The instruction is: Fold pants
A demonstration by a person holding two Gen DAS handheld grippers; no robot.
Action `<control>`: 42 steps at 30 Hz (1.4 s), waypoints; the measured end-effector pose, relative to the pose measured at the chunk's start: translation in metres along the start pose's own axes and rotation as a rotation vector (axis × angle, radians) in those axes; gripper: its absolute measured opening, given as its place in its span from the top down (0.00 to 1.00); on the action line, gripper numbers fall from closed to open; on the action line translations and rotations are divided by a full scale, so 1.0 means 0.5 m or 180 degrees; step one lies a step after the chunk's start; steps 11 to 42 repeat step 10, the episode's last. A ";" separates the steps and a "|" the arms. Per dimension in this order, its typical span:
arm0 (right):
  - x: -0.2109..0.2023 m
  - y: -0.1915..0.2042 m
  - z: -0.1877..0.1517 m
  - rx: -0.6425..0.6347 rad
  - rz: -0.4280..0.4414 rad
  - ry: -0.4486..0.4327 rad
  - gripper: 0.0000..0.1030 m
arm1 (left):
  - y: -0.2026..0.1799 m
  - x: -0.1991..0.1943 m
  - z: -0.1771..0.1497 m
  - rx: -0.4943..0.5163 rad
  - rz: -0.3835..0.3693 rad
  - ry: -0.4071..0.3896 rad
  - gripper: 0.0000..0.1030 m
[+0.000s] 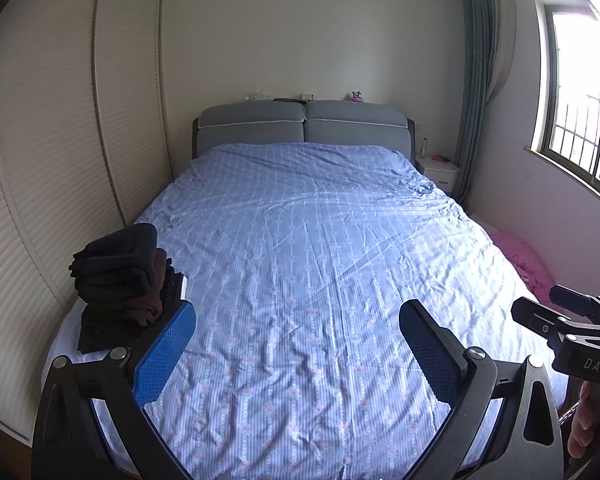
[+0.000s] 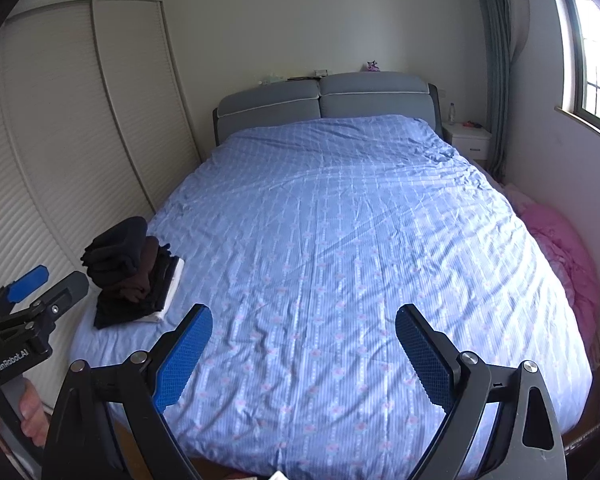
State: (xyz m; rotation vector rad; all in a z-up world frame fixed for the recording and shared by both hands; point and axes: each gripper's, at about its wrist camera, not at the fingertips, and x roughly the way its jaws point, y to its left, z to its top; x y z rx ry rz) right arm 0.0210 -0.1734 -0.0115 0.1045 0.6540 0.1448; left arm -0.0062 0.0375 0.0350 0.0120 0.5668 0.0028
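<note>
A stack of folded dark pants (image 1: 120, 284) sits on the near left corner of the bed; it also shows in the right wrist view (image 2: 130, 276), with black, brown and white layers. My left gripper (image 1: 298, 338) is open and empty, held above the foot of the bed (image 1: 320, 260), just right of the stack. My right gripper (image 2: 304, 340) is open and empty above the bed's foot (image 2: 340, 240). Each gripper's body shows at the edge of the other's view. No loose pants show on the blue bedspread.
A louvered wardrobe (image 1: 60, 160) runs along the left side. A grey headboard (image 1: 304, 126) and white nightstand (image 1: 438, 172) stand at the far end. Pink bedding (image 2: 560, 256) lies beside the bed on the right, under a window (image 1: 580, 100).
</note>
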 end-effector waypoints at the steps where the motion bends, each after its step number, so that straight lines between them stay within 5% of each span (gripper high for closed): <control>1: -0.001 0.000 0.000 -0.0003 -0.0005 -0.0006 0.09 | 0.002 0.000 0.001 0.0005 -0.0004 -0.0006 0.00; 42: 0.002 -0.001 0.006 0.0001 -0.0010 -0.0002 0.09 | 0.006 0.003 0.011 0.0028 -0.0040 -0.0047 0.00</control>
